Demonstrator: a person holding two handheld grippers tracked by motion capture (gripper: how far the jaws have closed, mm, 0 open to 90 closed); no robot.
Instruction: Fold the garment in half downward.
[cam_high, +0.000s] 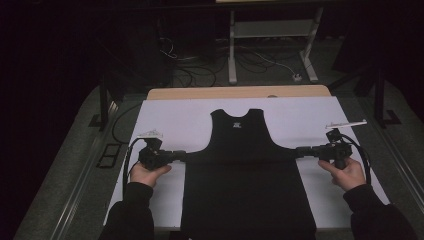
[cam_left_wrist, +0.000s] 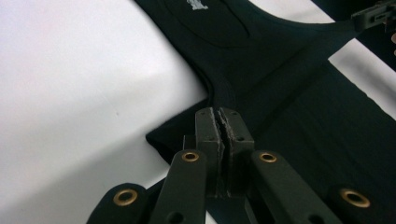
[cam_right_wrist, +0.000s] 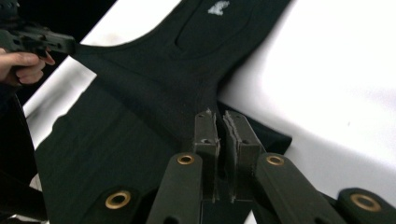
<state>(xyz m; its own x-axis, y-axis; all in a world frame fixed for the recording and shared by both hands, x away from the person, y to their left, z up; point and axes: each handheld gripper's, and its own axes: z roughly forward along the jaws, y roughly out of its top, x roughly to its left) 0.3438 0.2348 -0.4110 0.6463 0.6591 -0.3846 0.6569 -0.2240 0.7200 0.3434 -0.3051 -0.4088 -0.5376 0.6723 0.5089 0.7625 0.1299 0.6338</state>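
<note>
Small white mark on black tank top (cam_high: 238, 124); unreadable.

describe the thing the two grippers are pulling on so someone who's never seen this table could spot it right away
Start at the white sheet covering the table top. In its middle lies a black sleeveless fabric top, neck end away from the person, hem over the near edge. It is the sheet's one dark garment, with a small white mark below the neckline, pinched at each side by the left gripper and right gripper.
</note>
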